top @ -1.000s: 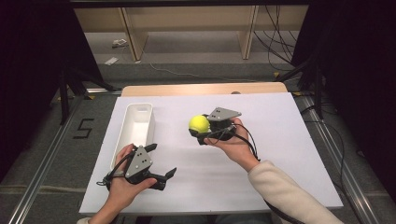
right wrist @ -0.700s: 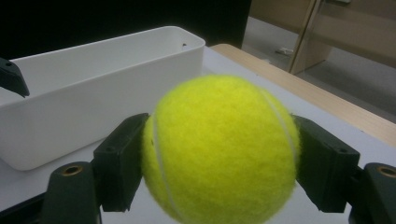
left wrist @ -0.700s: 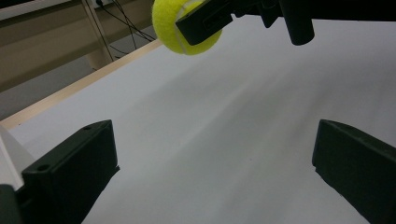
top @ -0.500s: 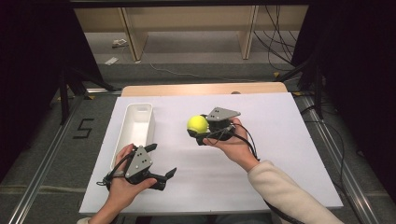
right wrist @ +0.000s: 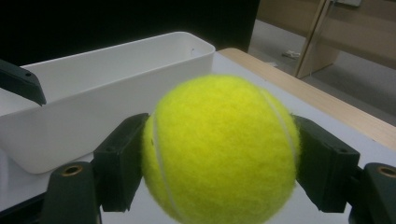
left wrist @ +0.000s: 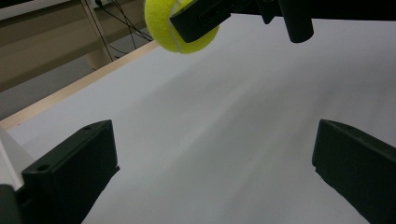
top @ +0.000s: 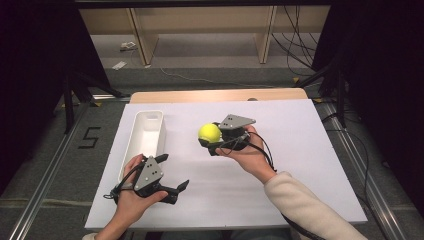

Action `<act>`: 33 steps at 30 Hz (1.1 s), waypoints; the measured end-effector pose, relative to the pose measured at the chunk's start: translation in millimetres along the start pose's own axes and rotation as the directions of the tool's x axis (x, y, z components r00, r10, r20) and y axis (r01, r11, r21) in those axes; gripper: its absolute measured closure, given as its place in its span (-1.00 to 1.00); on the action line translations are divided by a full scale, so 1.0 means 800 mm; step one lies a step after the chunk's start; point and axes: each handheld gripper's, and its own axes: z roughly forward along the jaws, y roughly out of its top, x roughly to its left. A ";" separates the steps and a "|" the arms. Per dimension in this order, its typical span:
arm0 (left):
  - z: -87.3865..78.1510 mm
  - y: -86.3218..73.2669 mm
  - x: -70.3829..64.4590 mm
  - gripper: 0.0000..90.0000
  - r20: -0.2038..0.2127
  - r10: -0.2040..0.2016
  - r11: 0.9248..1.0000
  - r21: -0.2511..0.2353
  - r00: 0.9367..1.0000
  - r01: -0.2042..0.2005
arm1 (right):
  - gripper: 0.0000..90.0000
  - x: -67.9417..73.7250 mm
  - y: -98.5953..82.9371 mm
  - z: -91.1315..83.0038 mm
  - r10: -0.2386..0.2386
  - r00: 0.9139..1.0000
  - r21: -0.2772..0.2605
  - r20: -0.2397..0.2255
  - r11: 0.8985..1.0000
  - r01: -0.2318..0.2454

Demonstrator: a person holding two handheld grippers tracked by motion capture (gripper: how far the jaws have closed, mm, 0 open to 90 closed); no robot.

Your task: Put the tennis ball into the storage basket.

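Two grippers are at work over the white table (top: 300,165): the right gripper (top: 210,141) is clenched on a yellow tennis ball (top: 209,132), one black jaw pressed to each side of it in the right gripper view, and it carries the ball above the table's middle, just right of the long white bin (top: 145,137). The left gripper (top: 179,187) rests near the front left edge, its jaws spread wide with nothing between them. My reading is that the carry step is in hand, and the next move calls for bringing the ball left over the bin's open top before the jaws let go. How high the ball hangs above the table is hard to judge, the bin's near end is hidden behind the left hand (top: 131,200), and the right gripper view cuts off the bin's floor.
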 end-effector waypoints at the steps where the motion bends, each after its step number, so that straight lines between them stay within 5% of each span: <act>1: 0.000 0.000 0.000 -1.00 0.001 0.001 1.000 0.001 1.000 -0.001 | -0.42 0.000 0.000 0.000 -0.001 1.000 0.000 0.000 1.000 0.001; 33: 0.000 -0.001 0.002 -1.00 0.012 0.004 1.000 -0.001 1.000 -0.004 | -0.42 0.007 0.006 0.011 -0.014 1.000 -0.003 -0.005 1.000 0.014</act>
